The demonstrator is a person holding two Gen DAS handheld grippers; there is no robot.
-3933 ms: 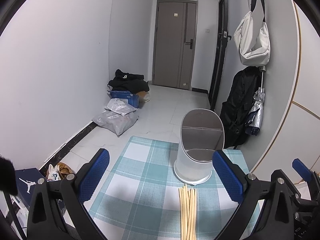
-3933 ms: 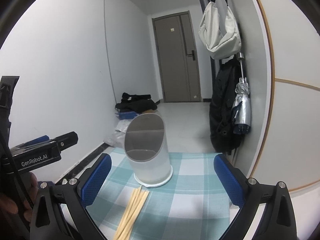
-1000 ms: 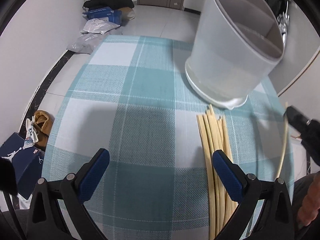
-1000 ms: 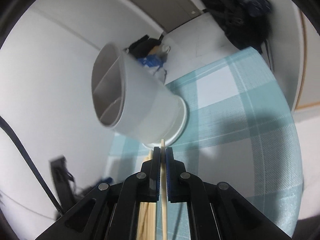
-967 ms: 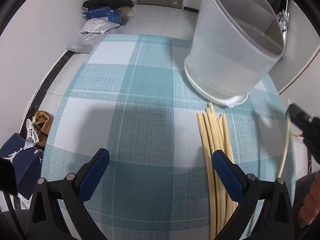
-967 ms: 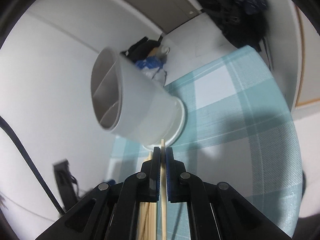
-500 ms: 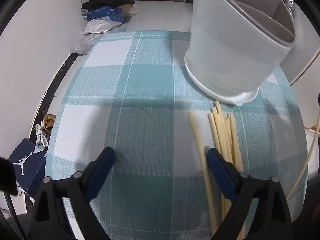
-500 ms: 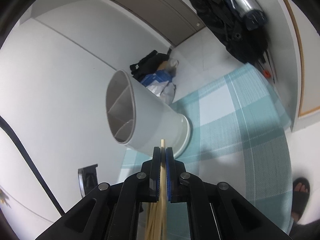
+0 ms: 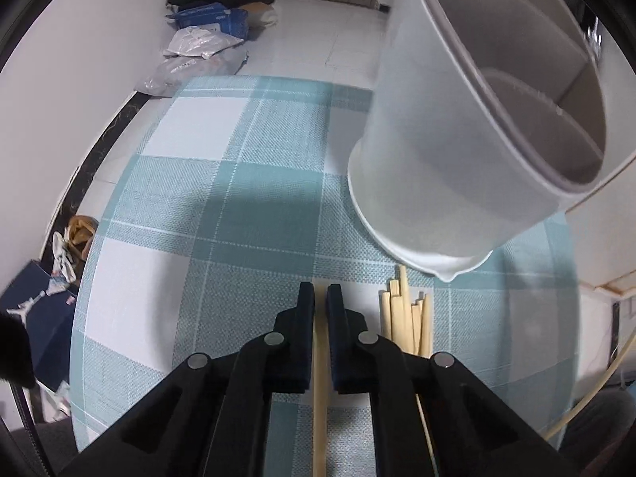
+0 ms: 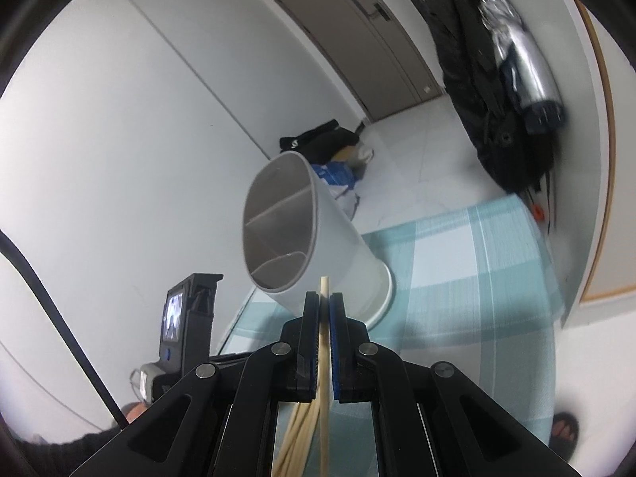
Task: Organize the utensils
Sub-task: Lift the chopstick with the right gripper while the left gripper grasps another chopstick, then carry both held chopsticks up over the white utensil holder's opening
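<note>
A white utensil holder (image 9: 469, 159) with inner dividers stands on the teal checked tablecloth (image 9: 206, 214); it also shows in the right wrist view (image 10: 302, 246). A bundle of pale chopsticks (image 9: 409, 326) lies just in front of its base. My left gripper (image 9: 320, 298) is shut on one chopstick (image 9: 319, 377), low over the cloth, left of the bundle. My right gripper (image 10: 325, 302) is shut on another chopstick (image 10: 324, 357) and holds it raised, tip pointing at the holder's near side. The remaining chopsticks (image 10: 298, 437) show below it.
The table's left edge drops to a tiled floor with bags and a blue box (image 9: 206, 20). A dark jacket and folded umbrella (image 10: 516, 79) hang on the right wall. The left gripper's body with its small screen (image 10: 179, 318) appears at the left of the right wrist view.
My left gripper has closed on one chopstick that was separated from the bundle. My right gripper has risen and tilted up with its chopstick; the holder now looks farther off.
</note>
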